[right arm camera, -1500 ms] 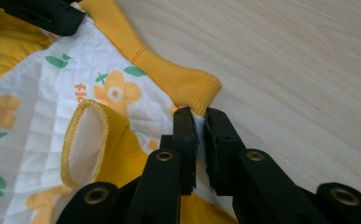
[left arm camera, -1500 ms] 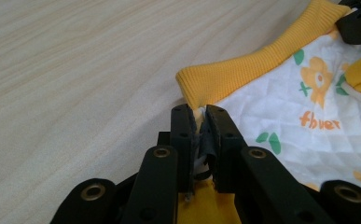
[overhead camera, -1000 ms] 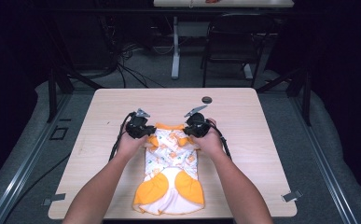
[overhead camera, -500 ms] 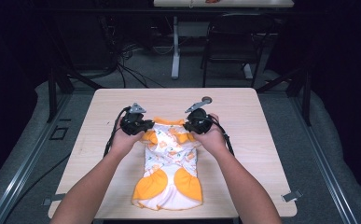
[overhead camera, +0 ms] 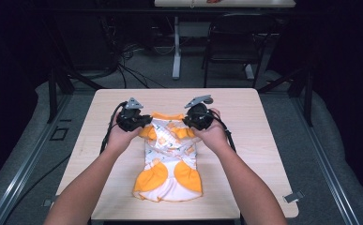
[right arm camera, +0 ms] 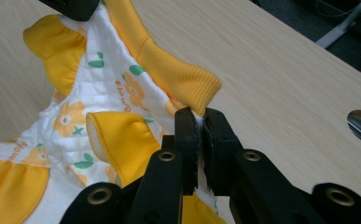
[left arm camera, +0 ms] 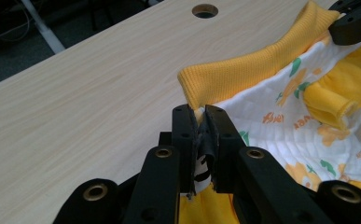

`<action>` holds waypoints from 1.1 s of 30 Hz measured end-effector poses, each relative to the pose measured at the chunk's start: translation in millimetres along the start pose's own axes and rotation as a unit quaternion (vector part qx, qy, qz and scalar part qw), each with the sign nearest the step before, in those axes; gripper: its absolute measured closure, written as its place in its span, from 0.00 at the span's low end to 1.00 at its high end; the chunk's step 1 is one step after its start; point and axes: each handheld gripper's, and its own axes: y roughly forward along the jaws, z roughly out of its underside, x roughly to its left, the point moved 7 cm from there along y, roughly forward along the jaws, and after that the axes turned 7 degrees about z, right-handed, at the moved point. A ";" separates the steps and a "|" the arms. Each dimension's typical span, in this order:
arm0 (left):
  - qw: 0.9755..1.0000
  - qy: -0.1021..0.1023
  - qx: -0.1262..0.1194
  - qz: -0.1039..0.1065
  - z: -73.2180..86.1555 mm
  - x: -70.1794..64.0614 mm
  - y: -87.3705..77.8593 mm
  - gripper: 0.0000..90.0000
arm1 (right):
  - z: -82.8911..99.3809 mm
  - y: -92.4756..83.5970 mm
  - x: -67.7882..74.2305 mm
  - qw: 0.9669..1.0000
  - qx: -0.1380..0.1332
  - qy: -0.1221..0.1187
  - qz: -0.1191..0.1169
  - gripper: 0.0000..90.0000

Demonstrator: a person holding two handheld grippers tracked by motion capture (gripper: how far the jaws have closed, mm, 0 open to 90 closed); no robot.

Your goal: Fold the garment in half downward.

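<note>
A small yellow-and-white garment point(overhead camera: 168, 157) with a flower print lies in the middle of the counter point(overhead camera: 245, 117), its far end raised and its near, rounded yellow panels resting flat. The left claw point(overhead camera: 144, 121) pinches the far-left corner just under the yellow ribbed band point(left arm camera: 243, 74), and the right claw point(overhead camera: 187, 122) pinches the matching far-right corner; each pair of jaws is nearly closed with fabric nipped between the pads. Gripping both corners at the same height, apart from each other, keeps the band stretched between them, probably so the cloth hangs evenly and can be folded or laid over without bunching. A round hole point(left arm camera: 204, 10) sits in the counter beyond the garment.
</note>
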 end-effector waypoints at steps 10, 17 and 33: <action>1.000 0.010 -0.013 -0.011 -20.0 3.5 -10.2 0.92 | -19.1 -7.7 -6.8 1.000 -0.014 -0.012 0.019 0.94; 0.999 0.030 -0.024 -0.012 -31.0 -0.7 -18.6 0.92 | -28.6 -19.0 -9.0 0.998 -0.040 -0.030 0.034 0.94; 0.998 0.052 -0.018 0.026 4.8 -25.6 -14.6 0.92 | 9.0 -18.2 5.8 0.998 -0.029 -0.060 0.016 0.94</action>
